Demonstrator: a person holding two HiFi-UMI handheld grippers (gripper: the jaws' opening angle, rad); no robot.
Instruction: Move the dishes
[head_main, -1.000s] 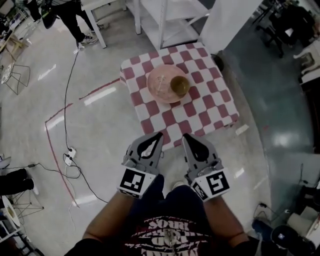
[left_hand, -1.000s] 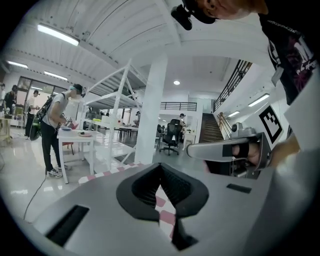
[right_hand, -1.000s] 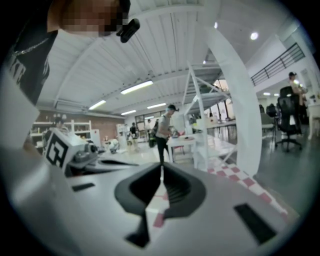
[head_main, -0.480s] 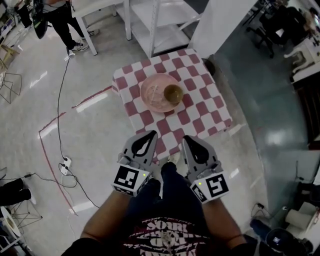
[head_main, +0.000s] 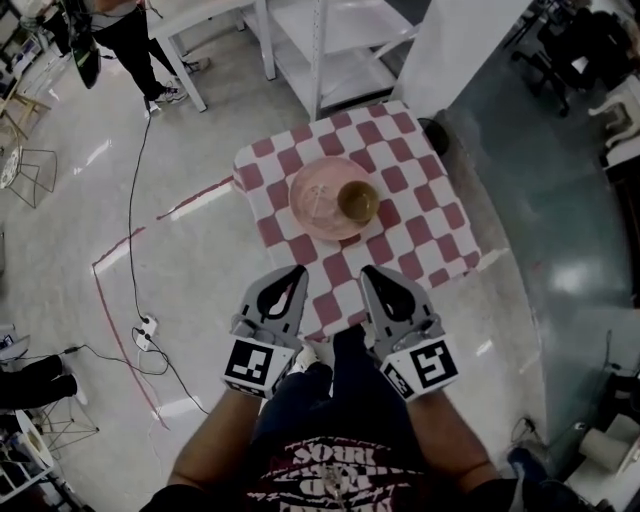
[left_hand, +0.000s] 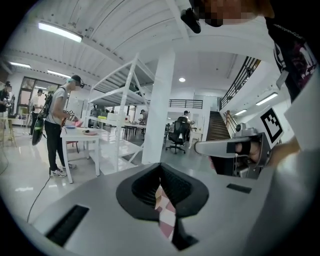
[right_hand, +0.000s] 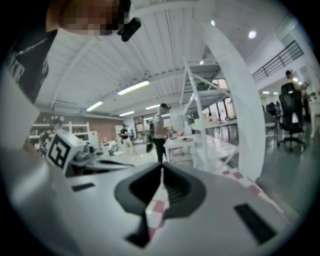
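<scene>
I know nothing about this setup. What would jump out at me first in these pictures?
A small red-and-white checked table stands mid-floor in the head view, bearing a pink plate with a brownish bowl on its right side. Nearer the person, the grey left gripper and right gripper point toward it side by side, jaws shut and empty.

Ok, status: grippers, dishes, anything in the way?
Left gripper, right gripper shut, empty, short of dishes. Bowl on pink plate, checkered table, untouched. No obstacle seen.
</scene>
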